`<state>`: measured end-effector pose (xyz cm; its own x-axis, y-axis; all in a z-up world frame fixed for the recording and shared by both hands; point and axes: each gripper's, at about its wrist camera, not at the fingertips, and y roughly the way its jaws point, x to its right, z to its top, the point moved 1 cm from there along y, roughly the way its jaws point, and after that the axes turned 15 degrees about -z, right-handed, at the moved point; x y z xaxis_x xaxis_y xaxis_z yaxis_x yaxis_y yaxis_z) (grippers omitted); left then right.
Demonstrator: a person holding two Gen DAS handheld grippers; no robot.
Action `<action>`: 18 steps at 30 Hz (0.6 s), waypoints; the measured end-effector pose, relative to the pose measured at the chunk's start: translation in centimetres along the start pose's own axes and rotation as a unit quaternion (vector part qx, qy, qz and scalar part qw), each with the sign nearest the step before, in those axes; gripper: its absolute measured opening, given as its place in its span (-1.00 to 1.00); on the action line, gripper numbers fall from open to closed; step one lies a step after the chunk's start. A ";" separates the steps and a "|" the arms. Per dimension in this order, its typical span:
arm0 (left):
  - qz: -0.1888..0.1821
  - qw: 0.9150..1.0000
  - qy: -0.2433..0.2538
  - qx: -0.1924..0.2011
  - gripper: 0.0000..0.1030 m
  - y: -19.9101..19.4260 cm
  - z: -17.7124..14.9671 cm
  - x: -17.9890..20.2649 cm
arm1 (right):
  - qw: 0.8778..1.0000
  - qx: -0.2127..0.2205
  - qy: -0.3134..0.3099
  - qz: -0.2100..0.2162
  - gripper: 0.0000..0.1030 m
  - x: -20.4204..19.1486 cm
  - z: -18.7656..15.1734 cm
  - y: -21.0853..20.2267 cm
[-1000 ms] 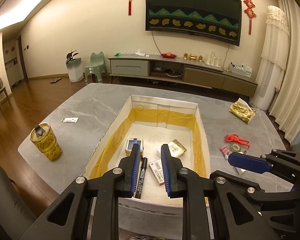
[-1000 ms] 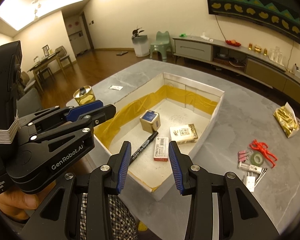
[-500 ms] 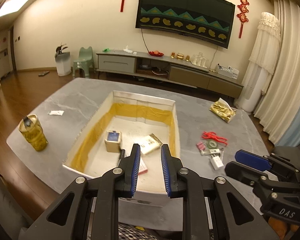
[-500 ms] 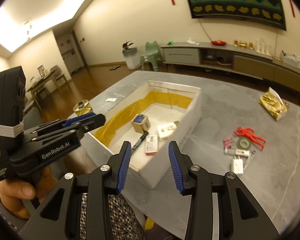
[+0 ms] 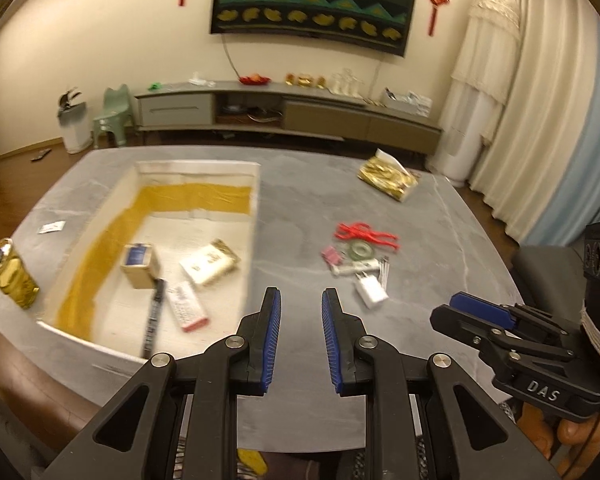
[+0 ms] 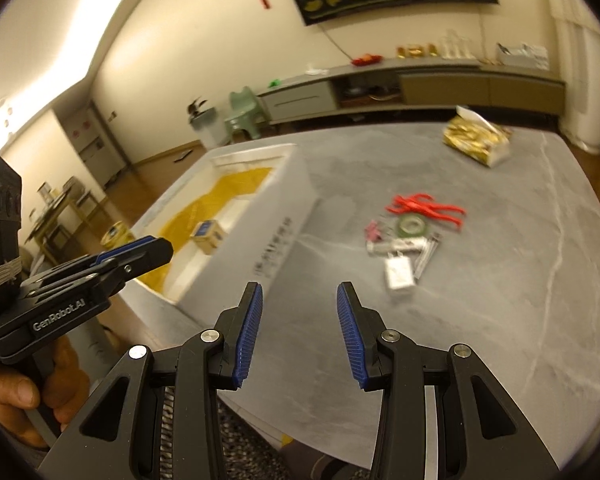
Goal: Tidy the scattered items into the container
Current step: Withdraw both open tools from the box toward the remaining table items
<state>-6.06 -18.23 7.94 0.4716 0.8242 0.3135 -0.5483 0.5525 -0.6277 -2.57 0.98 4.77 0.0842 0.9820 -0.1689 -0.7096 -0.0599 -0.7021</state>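
Lettering "GenRobot.AI" on left gripper point(image 6: 136, 256), "DAS" on right gripper point(image 5: 476, 312); both jaws apart, empty.

Both views now swing rightward off the box point(image 5: 256, 200). The right gripper point(image 6: 299, 334) now faces the scattered pile point(image 6: 410, 240), jaws wider.

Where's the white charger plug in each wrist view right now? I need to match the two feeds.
Left wrist view: the white charger plug lies on the grey table, right of centre, just beyond the right finger of the left gripper.
Right wrist view: the plug lies centre-right, nearest item of the small pile.
Shared landmark: the red clip at the pile's far side.
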 end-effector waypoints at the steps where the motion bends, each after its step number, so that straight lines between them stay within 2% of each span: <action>1: -0.005 1.000 0.001 -0.007 -0.55 0.7 0.0 0.3 | 1.000 -0.003 0.005 -0.003 -0.19 0.6 -0.2 0.2; 10: -0.038 0.997 0.023 -0.070 -0.40 7.8 0.2 3.2 | 0.999 -0.020 0.025 -0.026 -0.19 4.2 -1.0 2.8; 18: -0.063 0.992 -0.006 -0.112 -0.39 14.6 0.3 2.1 | 0.997 -0.041 0.045 -0.048 -0.19 6.8 -0.4 6.9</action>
<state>-13.27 -8.37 -0.32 0.5175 0.7528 0.4068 -0.3188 0.6108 -0.7248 -6.68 7.13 -1.51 0.2135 0.9642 -0.1572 -0.6364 0.0152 -0.7712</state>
